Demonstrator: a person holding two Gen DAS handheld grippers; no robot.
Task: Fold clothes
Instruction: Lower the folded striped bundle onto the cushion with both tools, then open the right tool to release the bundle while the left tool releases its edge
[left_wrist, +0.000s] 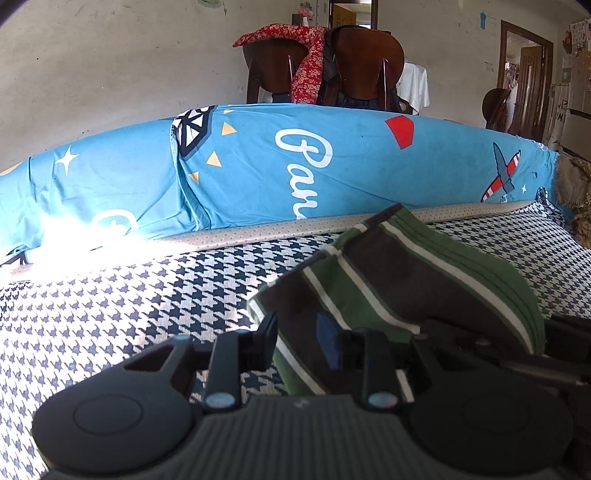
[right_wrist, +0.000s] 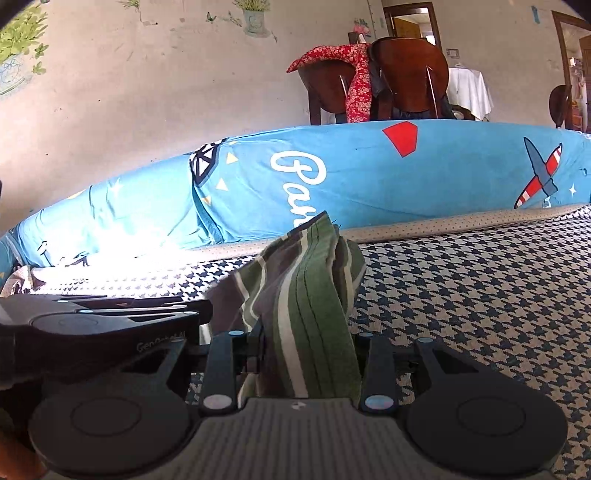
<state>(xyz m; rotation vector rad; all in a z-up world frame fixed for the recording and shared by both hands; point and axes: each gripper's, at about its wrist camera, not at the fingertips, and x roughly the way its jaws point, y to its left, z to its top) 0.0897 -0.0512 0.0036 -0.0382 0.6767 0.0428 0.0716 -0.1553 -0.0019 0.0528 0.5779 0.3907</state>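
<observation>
A garment striped in green, dark brown and white (left_wrist: 406, 266) is lifted off the houndstooth-covered seat (left_wrist: 129, 295). My left gripper (left_wrist: 297, 334) is shut on a lower fold of it, cloth filling the gap between the black and blue pads. In the right wrist view the same garment (right_wrist: 306, 280) stands up in a bunched peak, and my right gripper (right_wrist: 306, 347) is shut on its green hem. The left gripper (right_wrist: 205, 308) shows side-on at the left there, its tip at the cloth. Part of the right gripper's dark body (left_wrist: 569, 332) appears at the left view's right edge.
A blue printed sheet (left_wrist: 332, 155) covers the backrest along the far side of the seat (right_wrist: 480, 277). Behind it stand dark wooden chairs (right_wrist: 410, 70) draped with a red floral cloth (left_wrist: 310, 66). A sunlit glare patch (left_wrist: 74, 236) lies at the left.
</observation>
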